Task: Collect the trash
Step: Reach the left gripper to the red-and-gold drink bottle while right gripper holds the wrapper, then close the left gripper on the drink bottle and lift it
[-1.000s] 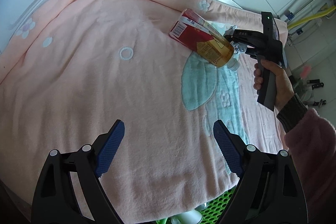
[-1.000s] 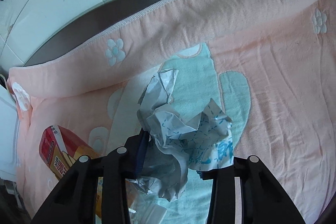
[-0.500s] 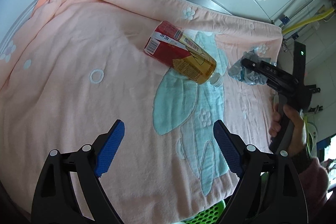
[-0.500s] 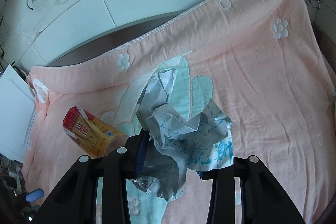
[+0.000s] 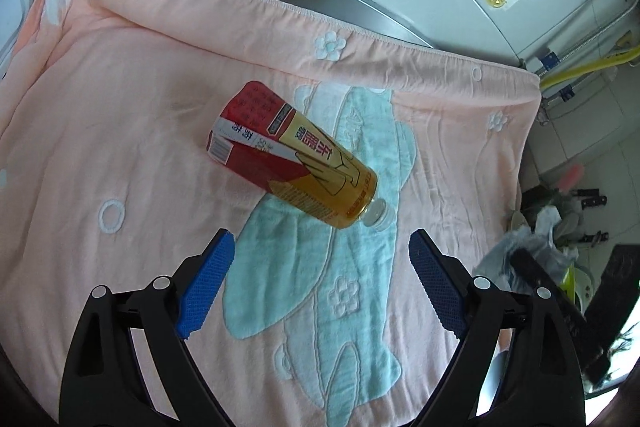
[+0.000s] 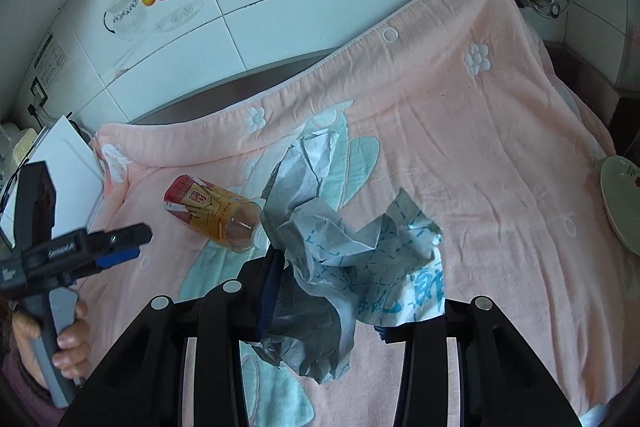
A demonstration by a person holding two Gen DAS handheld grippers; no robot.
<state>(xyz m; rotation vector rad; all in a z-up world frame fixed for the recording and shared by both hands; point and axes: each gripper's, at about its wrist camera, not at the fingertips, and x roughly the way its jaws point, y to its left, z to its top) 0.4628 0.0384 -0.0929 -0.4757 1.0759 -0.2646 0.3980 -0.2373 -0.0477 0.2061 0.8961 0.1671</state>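
1. Since the earlier frame, the right gripper has lifted clear of the worktop, jaws pinching the crumpled paper.
2. Left gripper jaws, just widened, stand spread and empty near the bottle lying on the pink towel.
3. Current step: carrying paper away.
4. Next move likely requires release into a bin, then closing on the bottle.

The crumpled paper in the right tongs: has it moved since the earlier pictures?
Yes. The crumpled paper, clamped in the right tongs, rose off the pink towel, away from the bottle.
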